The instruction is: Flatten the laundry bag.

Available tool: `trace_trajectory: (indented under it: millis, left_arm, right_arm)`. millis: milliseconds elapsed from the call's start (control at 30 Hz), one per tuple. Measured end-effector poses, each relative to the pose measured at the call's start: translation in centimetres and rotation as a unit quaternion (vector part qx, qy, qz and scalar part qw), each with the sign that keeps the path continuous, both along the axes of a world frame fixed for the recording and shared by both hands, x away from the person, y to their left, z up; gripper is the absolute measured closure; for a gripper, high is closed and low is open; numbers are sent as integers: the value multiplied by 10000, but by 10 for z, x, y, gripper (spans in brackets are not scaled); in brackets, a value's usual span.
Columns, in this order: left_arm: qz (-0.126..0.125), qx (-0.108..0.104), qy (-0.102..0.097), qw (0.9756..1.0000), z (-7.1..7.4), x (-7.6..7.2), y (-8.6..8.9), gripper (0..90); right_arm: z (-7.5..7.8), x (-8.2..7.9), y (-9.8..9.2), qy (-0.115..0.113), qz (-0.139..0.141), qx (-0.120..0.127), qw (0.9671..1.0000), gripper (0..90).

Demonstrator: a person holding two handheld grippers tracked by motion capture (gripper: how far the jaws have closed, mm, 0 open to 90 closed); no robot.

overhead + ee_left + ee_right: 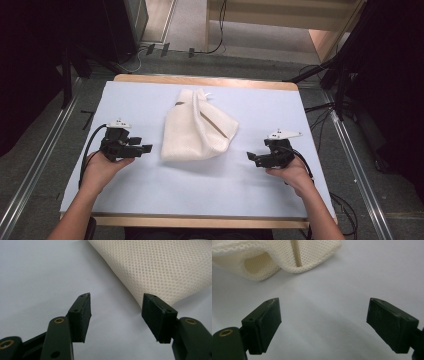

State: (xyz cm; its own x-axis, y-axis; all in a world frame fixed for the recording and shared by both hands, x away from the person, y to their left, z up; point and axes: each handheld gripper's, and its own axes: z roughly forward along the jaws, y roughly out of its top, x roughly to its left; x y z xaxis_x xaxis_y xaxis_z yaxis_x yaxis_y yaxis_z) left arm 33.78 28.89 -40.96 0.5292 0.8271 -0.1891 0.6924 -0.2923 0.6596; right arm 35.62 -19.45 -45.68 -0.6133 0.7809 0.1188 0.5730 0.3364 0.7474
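A cream mesh cloth (197, 129) lies folded and rumpled in the middle of the pale blue table cover (150, 185). My left gripper (145, 148) rests low on the left, pointing right at the cloth's lower left corner. Its jaws stand open with nothing between them, and the cloth's edge (160, 270) lies just beyond the fingertips. My right gripper (251, 157) sits on the right, pointing left at the cloth, open and empty. The cloth's folded hem (287, 257) lies some way ahead of its jaws.
The table's wooden edge (200, 221) runs along the front and back. Cables (320, 112) trail on the floor at the right, metal rails (357, 165) flank both sides, and dark stands rise at the back corners.
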Motion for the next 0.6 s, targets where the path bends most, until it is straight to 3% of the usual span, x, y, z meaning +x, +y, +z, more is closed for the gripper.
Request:
trace_trajectory:
  millis: [100,200,233,267,333,433,600]
  left_arm:
    - [32,-80,92,9999,0,1,3,408]
    - [56,-53,119,9999,0,1,2,394]
    - [73,-110,198,9997,0,1,2,382]
    - [91,-375,345,9987,2,0,3,381]
    - [58,-340,264,9991,5,-1,1,378]
    - [-41,-233,135,9996,6,-1,-1,385]
    - [-122,-222,138,9996,7,1,-6,390]
  right_arm:
    - [0,0,0,-38,-6,-150,9999,142]
    - [0,0,1,-12,-61,-113,9999,207]
    - [2,-1,1,-5,-35,-48,10000,265]
    - [3,-2,1,-30,-54,-69,10000,287]
    - [6,-2,-1,-91,-69,-19,9999,368]
    - [8,-4,-4,-123,-212,30,9997,419]
    - [9,-5,-7,-106,-206,77,9997,478]
